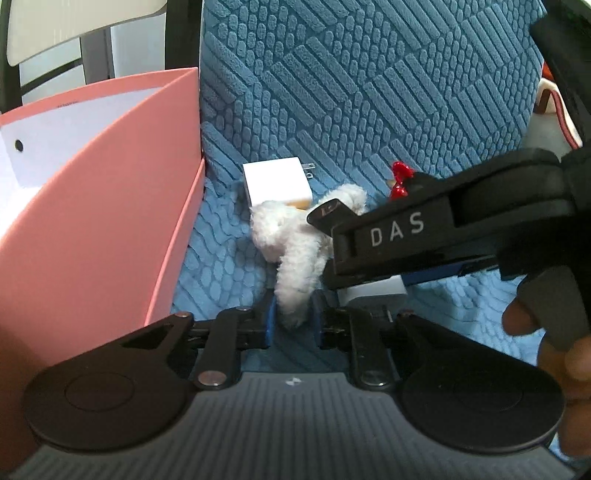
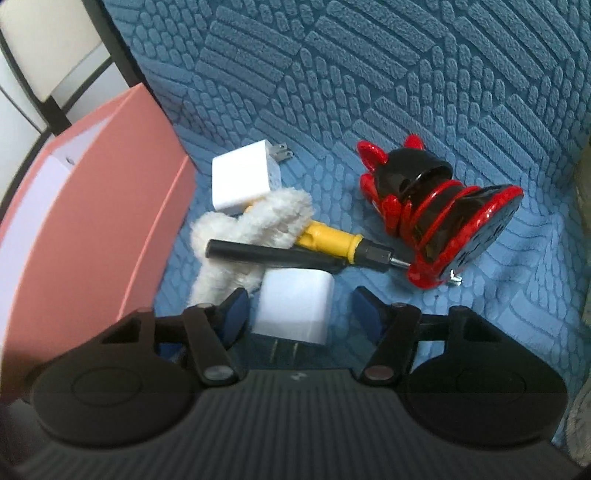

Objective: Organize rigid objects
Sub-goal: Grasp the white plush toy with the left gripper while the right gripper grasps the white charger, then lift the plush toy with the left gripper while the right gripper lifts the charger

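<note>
On the blue textured cushion lies a white plush toy (image 1: 295, 243), and my left gripper (image 1: 294, 321) is shut on its hanging fluffy limb. The right gripper's black housing (image 1: 424, 229) crosses in front of the toy from the right. In the right wrist view, my right gripper (image 2: 303, 314) stands open around a white charger cube (image 2: 295, 310) with its prongs toward me; the right pad (image 2: 369, 314) is clear of it. Beyond lie a yellow-handled screwdriver (image 2: 332, 245), a black rod (image 2: 258, 254), the plush toy (image 2: 255, 221), a second white charger (image 2: 242, 181) and a red-and-black figurine (image 2: 443, 218).
A pink open box (image 1: 110, 206) with white paper inside stands at the left, close to the pile; it also shows as the pink box (image 2: 110, 206) in the right wrist view. A chair frame (image 1: 177, 33) rises behind it. A person's fingers (image 1: 524, 317) hold the right gripper.
</note>
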The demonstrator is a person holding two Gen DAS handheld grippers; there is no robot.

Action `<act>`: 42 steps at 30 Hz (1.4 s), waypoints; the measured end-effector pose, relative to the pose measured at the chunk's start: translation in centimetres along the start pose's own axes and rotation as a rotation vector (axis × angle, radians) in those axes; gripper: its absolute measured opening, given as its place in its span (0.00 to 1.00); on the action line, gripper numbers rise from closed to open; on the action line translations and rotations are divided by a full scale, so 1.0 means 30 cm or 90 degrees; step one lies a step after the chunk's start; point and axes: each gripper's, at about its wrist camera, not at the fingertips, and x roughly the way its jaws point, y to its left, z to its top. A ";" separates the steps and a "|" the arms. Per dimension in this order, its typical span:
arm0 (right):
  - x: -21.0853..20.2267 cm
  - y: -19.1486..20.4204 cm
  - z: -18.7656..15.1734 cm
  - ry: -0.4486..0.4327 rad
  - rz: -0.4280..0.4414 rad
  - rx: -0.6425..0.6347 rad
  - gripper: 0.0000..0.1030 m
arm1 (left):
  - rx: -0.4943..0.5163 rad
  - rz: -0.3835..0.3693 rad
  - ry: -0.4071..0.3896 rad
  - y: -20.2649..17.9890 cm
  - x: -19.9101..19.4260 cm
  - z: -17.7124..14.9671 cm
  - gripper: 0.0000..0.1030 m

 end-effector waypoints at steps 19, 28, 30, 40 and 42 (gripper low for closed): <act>-0.145 0.009 -0.110 -0.014 -0.059 0.009 0.46 | -0.027 -0.056 0.018 0.004 -0.128 -0.038 0.13; -0.296 0.013 -0.274 -0.042 -0.093 0.047 0.45 | -0.020 -0.101 0.043 -0.003 -0.292 -0.129 0.13; -0.321 0.016 -0.304 -0.050 -0.094 0.062 0.45 | -0.016 -0.107 0.049 -0.006 -0.324 -0.148 0.13; -0.439 0.060 -0.448 -0.073 -0.144 0.058 0.45 | -0.002 -0.127 0.072 0.009 -0.417 -0.231 0.13; -0.449 0.049 -0.461 -0.072 -0.150 0.068 0.45 | -0.009 -0.129 0.085 0.015 -0.413 -0.236 0.14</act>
